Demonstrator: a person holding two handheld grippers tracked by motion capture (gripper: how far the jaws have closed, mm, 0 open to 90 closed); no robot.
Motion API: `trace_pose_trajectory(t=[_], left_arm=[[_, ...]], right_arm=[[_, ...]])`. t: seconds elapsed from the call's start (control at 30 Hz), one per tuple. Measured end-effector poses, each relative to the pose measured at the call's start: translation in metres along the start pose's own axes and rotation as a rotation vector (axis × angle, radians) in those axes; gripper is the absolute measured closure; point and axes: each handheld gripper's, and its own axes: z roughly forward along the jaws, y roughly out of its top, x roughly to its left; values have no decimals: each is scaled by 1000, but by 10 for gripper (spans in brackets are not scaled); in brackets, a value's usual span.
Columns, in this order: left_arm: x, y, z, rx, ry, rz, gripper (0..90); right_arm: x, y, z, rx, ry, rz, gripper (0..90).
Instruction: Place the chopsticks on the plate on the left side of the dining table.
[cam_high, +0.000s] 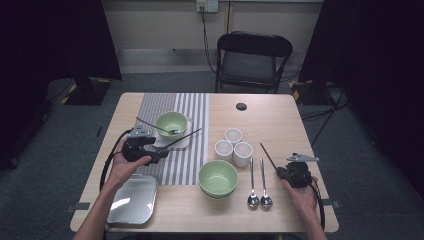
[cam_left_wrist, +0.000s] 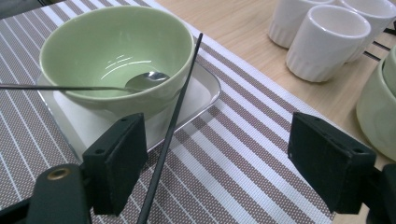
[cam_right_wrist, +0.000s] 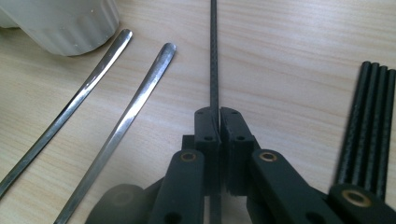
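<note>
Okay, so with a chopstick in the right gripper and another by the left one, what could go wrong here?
1. The left gripper stands open around its chopstick, which leans on the green bowl and may roll off.
2. The right gripper pinches its thin chopstick near one end, so it may pivot.

No legible text or labels anywhere
</note>
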Motion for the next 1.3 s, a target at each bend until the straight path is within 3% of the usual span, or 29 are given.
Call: trace_pose_trajectory(t=[0.17, 0.37, 0.57, 1.3], left_arm=[[-3, 1, 2, -1, -15, 2, 197], [-3, 1, 2, -11, 1, 8, 202], [-3, 1, 2, -15, 0, -7, 198], [-3, 0, 4, -8, -3, 9, 202]], right_arm=[[-2, 2, -5, -44, 7, 15, 865], [-3, 4, -11, -71, 14, 25, 865], [-2, 7, -18, -102, 32, 23, 865], [4, 22, -47, -243, 88, 39, 865]])
